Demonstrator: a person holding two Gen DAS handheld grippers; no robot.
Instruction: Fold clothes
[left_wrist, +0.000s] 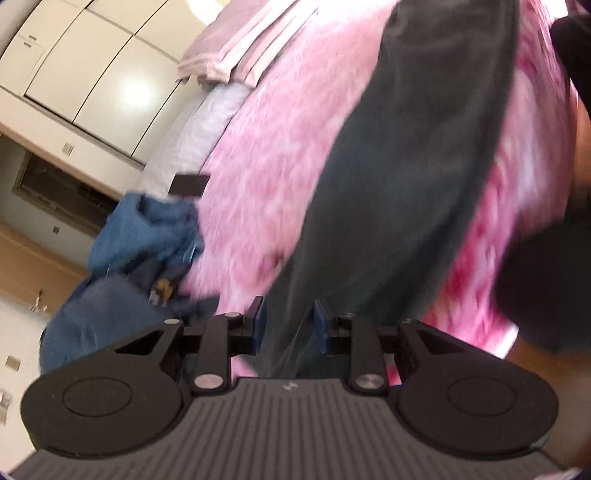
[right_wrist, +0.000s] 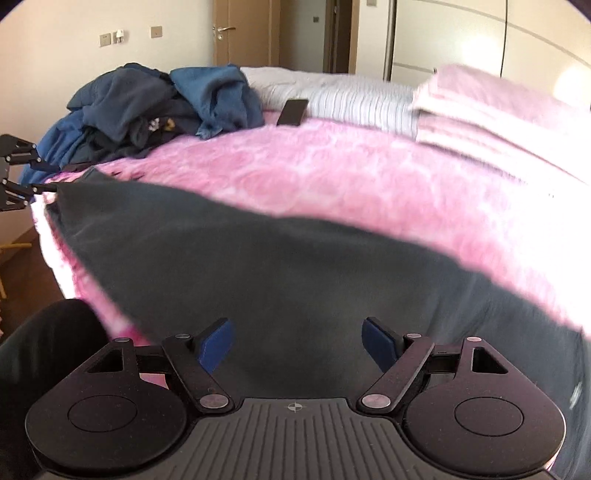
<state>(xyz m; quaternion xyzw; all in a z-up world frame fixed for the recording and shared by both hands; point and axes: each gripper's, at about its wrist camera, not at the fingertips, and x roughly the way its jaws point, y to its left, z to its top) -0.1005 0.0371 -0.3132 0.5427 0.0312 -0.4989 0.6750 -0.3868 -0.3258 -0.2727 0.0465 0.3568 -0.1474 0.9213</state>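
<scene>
A dark grey garment (right_wrist: 258, 266) lies stretched along the near edge of a bed with a fuzzy pink blanket (right_wrist: 332, 173). In the left wrist view the garment (left_wrist: 399, 192) runs away from the camera. My left gripper (left_wrist: 288, 325) has its blue pads part open around the garment's near end, which passes between them; it also shows at the far left of the right wrist view (right_wrist: 44, 188), at the garment's corner. My right gripper (right_wrist: 297, 343) is open just above the garment's other end, with nothing between the pads.
A pile of blue and navy clothes (right_wrist: 155, 107) sits at the bed's far left corner, seen also in the left wrist view (left_wrist: 140, 251). A black phone (right_wrist: 293, 112) lies by a striped pillow (right_wrist: 351, 103). Folded pink bedding (right_wrist: 498, 107) is at right. Wardrobe doors (left_wrist: 96, 74) stand behind.
</scene>
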